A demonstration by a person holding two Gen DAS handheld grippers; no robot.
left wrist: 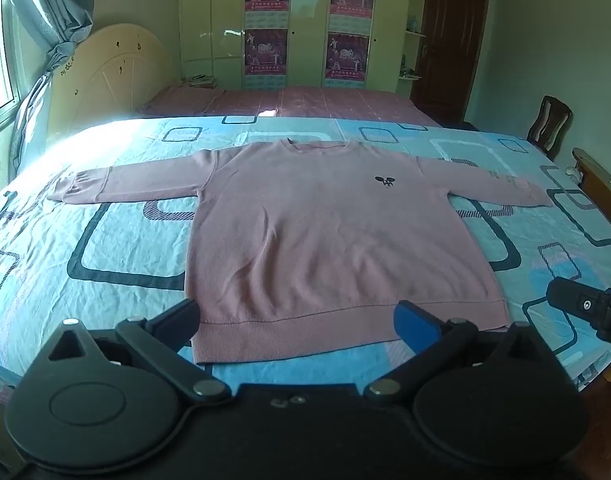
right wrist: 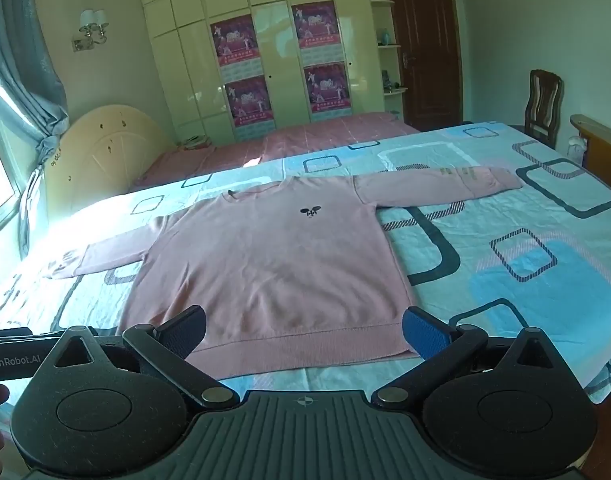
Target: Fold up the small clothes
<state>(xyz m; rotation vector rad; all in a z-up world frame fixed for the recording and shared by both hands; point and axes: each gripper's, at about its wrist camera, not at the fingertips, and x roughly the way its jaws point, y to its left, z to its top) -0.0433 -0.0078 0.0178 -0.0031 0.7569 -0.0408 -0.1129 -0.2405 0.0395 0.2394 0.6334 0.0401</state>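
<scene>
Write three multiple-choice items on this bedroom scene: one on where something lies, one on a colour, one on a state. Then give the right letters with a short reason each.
1. Where does the sweater lie?
A. flat on the blue patterned bedsheet
B. on the wooden chair
C. hung on the wardrobe

2. What colour is the sweater?
A. green
B. pink
C. white

3. How do the sleeves lie?
A. both folded over the chest
B. one rolled up
C. both spread out to the sides

Answers:
1 A: the sweater lies front up on the sheet, hem toward the cameras.
2 B: the knit is pink, with a small dark emblem on the chest.
3 C: each sleeve runs straight out from its shoulder, and the left gripper and right gripper stand open by the hem, holding nothing.
</scene>
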